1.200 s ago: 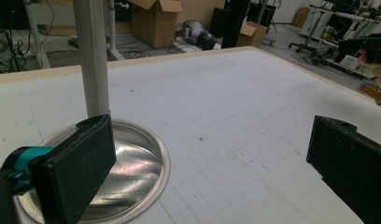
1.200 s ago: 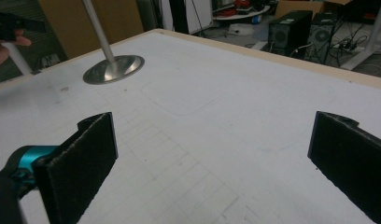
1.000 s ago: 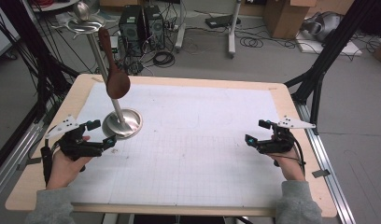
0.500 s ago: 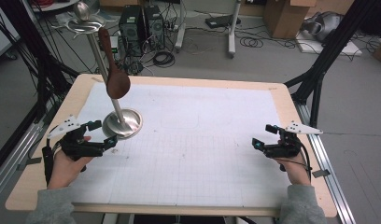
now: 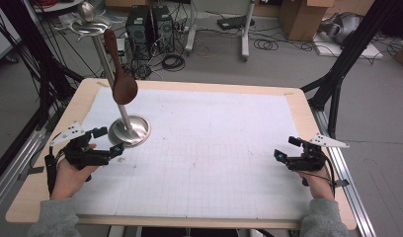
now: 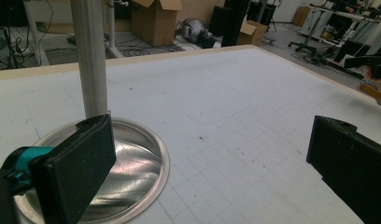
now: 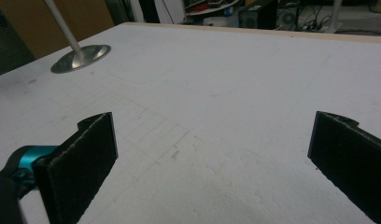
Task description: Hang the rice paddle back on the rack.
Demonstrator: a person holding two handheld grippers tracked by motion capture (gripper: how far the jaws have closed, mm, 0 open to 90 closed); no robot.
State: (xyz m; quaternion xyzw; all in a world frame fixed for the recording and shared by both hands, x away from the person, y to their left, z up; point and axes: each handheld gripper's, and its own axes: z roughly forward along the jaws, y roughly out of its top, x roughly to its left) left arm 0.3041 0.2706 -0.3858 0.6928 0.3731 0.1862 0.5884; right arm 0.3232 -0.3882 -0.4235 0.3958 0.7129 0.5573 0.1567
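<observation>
High view has my left gripper [image 5: 104, 142] wide open and empty, parked just beside the round base of the metal stand [image 5: 129, 130], with a wooden spoon [image 5: 119, 69] hanging off the stand's top. My right gripper [image 5: 288, 150] is open too, well apart near the table's [image 5: 189, 84] right edge. Biggest risk I'd guess: nudging that base and swinging the spoon off its hook.

Metal stand [image 5: 129, 129] upright on table's left side: round shiny dished base, slim pole [image 6: 89, 60] rising straight, curled hooks [image 5: 89, 23] at top. Dark brown wooden spoon [image 5: 120, 74] hanging from hook, handle up, bowl down, alongside pole, clear of base. Base resting flat on white gridded sheet.
</observation>
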